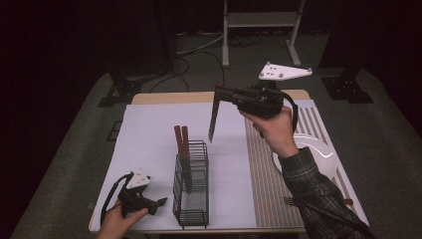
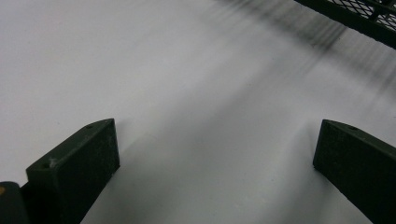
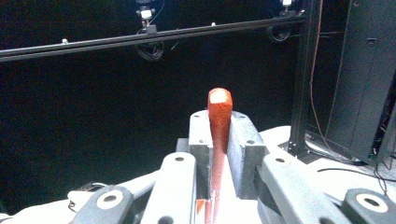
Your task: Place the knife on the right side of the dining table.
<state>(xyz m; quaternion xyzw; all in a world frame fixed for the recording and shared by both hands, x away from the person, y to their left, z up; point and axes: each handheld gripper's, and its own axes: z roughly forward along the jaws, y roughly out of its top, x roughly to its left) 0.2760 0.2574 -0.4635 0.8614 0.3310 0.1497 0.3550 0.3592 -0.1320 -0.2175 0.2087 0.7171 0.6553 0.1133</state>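
A knife (image 1: 214, 119) with a reddish-brown wooden handle (image 3: 219, 112) hangs blade down above the table's middle. My right gripper (image 1: 219, 90) is shut on that handle, raised well over the white sheet; its jaws clamp both sides of it in the right gripper view (image 3: 219, 140). Below and to the left stands a black wire mesh caddy (image 1: 191, 215) with two wooden-handled utensils (image 1: 181, 142) upright in its far compartment. My left gripper (image 1: 161, 203) rests low at the front left beside the caddy, open, nothing between its jaws (image 2: 215, 140). The caddy's edge (image 2: 359, 18) shows ahead of it.
A white sheet (image 1: 149, 134) covers most of the table. A striped placemat (image 1: 268, 174) lies on the right with a white plate (image 1: 318, 154) and a fork (image 1: 298, 201) partly under the sleeve. A metal stand (image 1: 261, 20) and cables sit on the floor behind.
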